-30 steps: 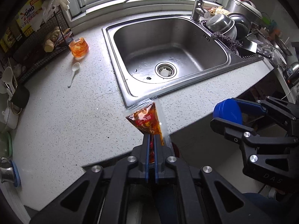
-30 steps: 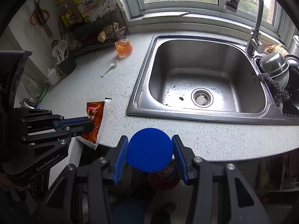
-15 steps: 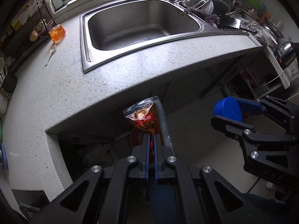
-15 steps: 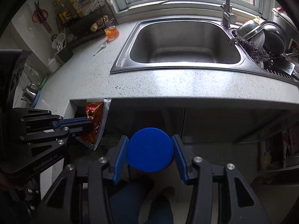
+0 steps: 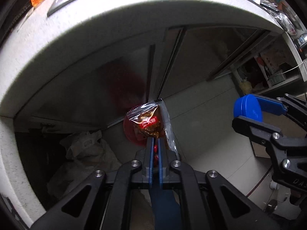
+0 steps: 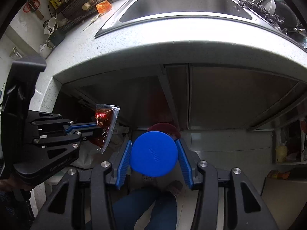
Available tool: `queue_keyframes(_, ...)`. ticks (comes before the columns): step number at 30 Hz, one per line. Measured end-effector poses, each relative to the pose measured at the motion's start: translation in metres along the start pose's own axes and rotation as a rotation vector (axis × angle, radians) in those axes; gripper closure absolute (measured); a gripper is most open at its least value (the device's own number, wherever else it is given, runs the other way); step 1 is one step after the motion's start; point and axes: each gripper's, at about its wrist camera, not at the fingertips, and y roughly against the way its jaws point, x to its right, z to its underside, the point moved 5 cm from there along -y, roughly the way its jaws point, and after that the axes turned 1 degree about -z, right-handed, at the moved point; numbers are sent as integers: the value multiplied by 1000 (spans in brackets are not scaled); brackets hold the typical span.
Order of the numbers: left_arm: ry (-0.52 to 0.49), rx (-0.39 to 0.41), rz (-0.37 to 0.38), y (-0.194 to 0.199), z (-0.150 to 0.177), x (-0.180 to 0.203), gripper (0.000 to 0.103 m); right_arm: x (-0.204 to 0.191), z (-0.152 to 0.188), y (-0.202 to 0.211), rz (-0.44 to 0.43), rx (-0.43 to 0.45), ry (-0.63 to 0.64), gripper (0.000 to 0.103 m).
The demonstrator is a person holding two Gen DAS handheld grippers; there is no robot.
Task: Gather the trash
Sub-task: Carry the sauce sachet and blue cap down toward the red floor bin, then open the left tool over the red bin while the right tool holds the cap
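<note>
In the right wrist view, at mid left of the frame, the left gripper (image 6: 97,127) is clamped on a clear sauce packet (image 6: 105,123) with red-brown contents. The packet's long axis runs up and down in the frame, top seal uppermost, and its red label is too small to read. "GenRobot.AI" is printed on that gripper's body. At upper left, a yellow box in the wire rack (image 6: 82,9) reads "OMO".

At lower centre, the right gripper (image 6: 153,154) has its blue pads pressed on either side of a blue round lid (image 6: 153,153); faint raised lettering at its middle is unreadable. Just above the lid, a red bin (image 6: 163,127) peeks out on the floor below the countertop (image 6: 172,44).

The drop turns on that bin. In the left wrist view it lies directly behind the packet at frame centre, so the left gripper seems the better lined up, with the right one off to the right.
</note>
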Motion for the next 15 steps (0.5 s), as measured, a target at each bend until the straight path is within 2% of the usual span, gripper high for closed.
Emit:
queue_keyframes(11,22,-67,49,-120,-1,-20,99,26,7,-100,8,-54,-43,58)
queue_keyframes(15,-11,-96,28,-147,-4,-16,98,35,13,-123,11,-72,-66,58)
